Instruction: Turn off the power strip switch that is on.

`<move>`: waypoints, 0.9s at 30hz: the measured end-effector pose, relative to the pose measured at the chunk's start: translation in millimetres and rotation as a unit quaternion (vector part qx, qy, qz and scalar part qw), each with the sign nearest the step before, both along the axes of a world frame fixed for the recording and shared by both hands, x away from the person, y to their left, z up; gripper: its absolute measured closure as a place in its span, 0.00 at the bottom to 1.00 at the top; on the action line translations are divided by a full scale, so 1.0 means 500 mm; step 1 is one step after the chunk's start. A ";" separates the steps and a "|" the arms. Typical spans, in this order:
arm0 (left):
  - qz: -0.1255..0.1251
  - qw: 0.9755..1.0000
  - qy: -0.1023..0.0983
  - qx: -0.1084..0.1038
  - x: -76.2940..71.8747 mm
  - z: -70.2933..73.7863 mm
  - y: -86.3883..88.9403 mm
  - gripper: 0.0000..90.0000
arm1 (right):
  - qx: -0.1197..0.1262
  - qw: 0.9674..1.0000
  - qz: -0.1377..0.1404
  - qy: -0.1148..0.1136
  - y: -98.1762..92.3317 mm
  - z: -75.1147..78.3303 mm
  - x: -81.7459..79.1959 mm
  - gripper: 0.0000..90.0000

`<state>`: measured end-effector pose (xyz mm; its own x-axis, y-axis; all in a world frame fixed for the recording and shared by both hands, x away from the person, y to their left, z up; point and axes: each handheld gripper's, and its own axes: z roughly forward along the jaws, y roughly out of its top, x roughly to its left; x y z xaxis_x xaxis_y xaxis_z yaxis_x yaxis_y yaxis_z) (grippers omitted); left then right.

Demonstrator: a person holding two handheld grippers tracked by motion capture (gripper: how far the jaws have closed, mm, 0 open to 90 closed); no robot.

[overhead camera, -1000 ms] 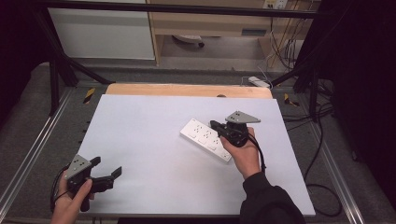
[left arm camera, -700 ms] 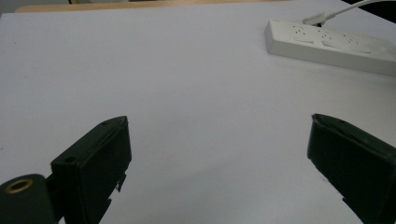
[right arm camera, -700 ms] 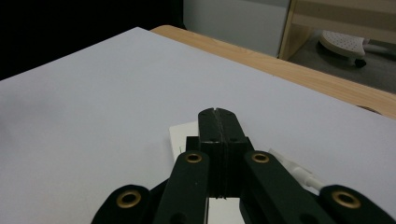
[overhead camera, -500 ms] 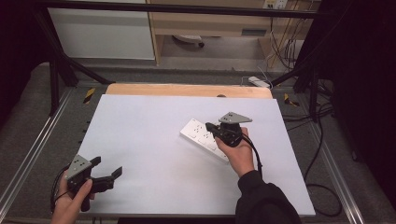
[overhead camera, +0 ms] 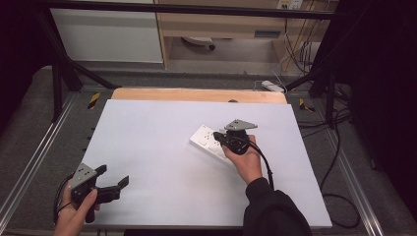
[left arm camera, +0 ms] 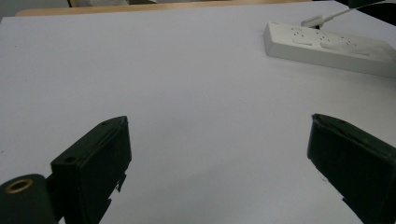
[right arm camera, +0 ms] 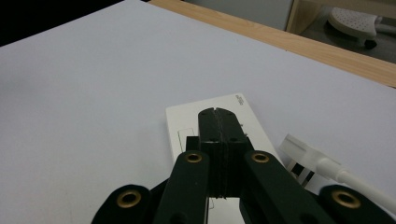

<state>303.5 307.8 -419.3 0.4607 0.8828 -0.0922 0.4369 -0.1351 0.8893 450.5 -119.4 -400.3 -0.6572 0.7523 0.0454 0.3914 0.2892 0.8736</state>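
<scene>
My right gripper [right arm camera: 218, 112], jaws pressed together and empty, hovers over the power strip [overhead camera: 210, 143]; I'd press its switch squarely. Left gripper [overhead camera: 112, 183] gapes, holding nothing.

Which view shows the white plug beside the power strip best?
The right gripper view: the plug sits close, prongs and cable clear, right of the power strip, behind the shut right gripper. The left gripper view shows it small and far. In the high view the hand covers that spot.
</scene>
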 end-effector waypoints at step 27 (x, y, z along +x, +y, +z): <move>-0.009 1.000 0.000 0.009 0.000 -0.003 -0.006 0.07 | -0.031 0.999 0.021 0.026 0.032 -0.039 0.005 1.00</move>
<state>303.3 304.8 -420.7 0.4768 0.8757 -0.0760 0.4340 -0.1594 0.8867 453.1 -103.5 -419.9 -0.6863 0.7265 0.0348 0.4228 0.3595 0.8319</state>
